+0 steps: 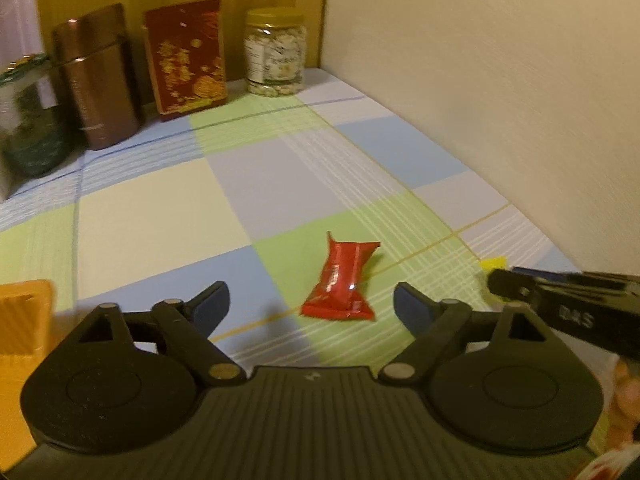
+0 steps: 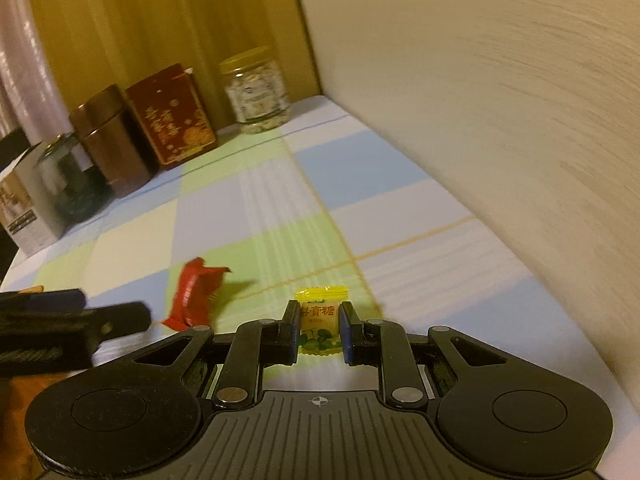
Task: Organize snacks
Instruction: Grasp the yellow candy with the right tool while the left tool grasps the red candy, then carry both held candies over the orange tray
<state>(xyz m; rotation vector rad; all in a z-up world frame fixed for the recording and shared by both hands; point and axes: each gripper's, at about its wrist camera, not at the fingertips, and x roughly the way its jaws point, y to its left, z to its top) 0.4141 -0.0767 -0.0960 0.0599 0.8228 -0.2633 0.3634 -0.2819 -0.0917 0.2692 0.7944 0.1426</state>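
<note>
Your left gripper (image 1: 311, 303) has its jaws wide apart, with nothing between them. The red snack packet (image 1: 341, 280) lies on the checked cloth (image 1: 168, 200) just in front of it. Your right gripper (image 2: 319, 330) is clamped on the yellow candy (image 2: 320, 322), close to the cream wall (image 2: 500, 120).

A home corner: checked tablecloth (image 1: 168, 200), tea tins (image 1: 96, 76), snack jar (image 1: 276, 52), curtain (image 2: 140, 20).
</note>
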